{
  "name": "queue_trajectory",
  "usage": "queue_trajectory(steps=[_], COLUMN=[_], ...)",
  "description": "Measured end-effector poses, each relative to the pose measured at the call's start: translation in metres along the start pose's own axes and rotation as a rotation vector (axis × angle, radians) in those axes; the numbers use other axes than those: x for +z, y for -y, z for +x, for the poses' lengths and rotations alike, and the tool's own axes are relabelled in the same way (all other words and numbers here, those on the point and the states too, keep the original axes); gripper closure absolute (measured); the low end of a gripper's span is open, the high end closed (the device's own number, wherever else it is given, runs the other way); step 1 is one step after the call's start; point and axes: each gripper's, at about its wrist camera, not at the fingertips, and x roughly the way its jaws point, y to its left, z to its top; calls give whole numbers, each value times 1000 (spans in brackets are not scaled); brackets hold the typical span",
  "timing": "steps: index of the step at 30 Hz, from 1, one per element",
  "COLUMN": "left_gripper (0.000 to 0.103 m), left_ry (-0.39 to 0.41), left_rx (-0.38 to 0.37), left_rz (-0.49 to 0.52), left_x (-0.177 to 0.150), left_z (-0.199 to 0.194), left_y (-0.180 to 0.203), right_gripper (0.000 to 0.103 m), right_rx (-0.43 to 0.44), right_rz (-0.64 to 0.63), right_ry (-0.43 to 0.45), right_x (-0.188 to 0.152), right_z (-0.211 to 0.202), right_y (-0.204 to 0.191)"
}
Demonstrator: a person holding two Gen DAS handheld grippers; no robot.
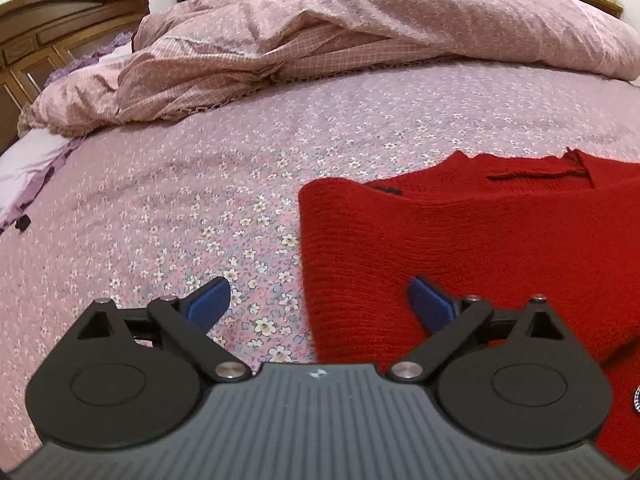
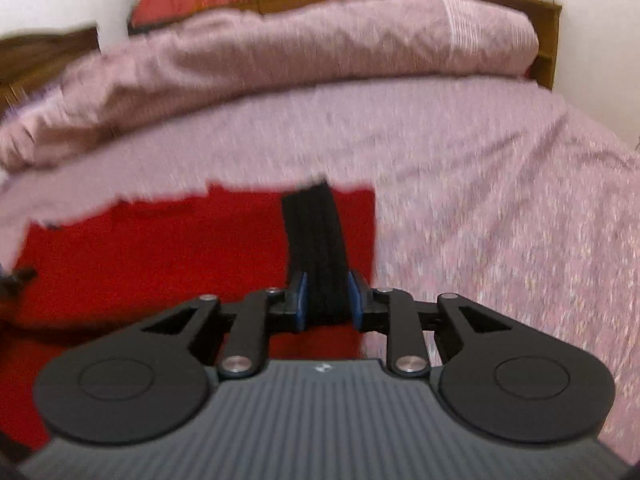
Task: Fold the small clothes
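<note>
A red knit garment (image 1: 460, 236) lies flat on the bed, partly folded, filling the right half of the left wrist view. My left gripper (image 1: 318, 304) is open and empty, its jaws wide apart over the garment's left edge, one blue fingertip (image 1: 210, 300) over the sheet and the other over red knit. In the blurred right wrist view the red garment (image 2: 160, 264) lies at left. My right gripper (image 2: 327, 300) is shut on a black ribbed band (image 2: 314, 236) of the garment, which rises from between the pads.
The bed has a pink floral sheet (image 1: 200, 184). A rumpled pink duvet (image 1: 320, 36) is heaped along the far side. A wooden headboard (image 1: 48, 36) stands at the far left, with a white and purple pillow (image 1: 28, 172) below it.
</note>
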Motion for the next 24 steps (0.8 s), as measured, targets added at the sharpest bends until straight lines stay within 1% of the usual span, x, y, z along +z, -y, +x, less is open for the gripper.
queue_trajectory(steps=[1, 4, 7, 8, 11, 12, 17, 22, 23, 24], left_gripper=[4, 4, 4, 4, 4, 4, 4, 4, 4, 4], left_ry=[-2, -11, -24, -24, -25, -27, -25, -45, -51, -54], left_rx=[-1, 1, -8, -17, -34, -37, -49, -68, -71, -71], left_rz=[-1, -7, -25, -28, -48, -55, -79, -92, -90, -87], left_x=[0, 3, 5, 4, -1, -3, -18, -35, -39, -43], left_z=[0, -5, -20, -26, -48, -55, -92, -119, -124, -128], left_y=[0, 0, -2, -4, -10, -13, -23, -29, -29, -28], right_gripper=[77, 77, 76, 75, 64, 64, 64, 62, 58, 51], right_rx=[-2, -7, 8, 19, 59, 67, 90, 132, 137, 139], right_rz=[8, 30, 80, 95, 114, 114, 119, 108, 106, 106], right_ry=[18, 21, 34, 43, 74, 80, 47, 31, 31, 31], right_x=[-3, 0, 2, 2, 0, -2, -11, -22, -25, -27], right_z=[2, 2, -6, -11, -30, -36, -62, -88, -94, -98], right_y=[0, 1, 6, 7, 9, 8, 3, -1, -1, -1])
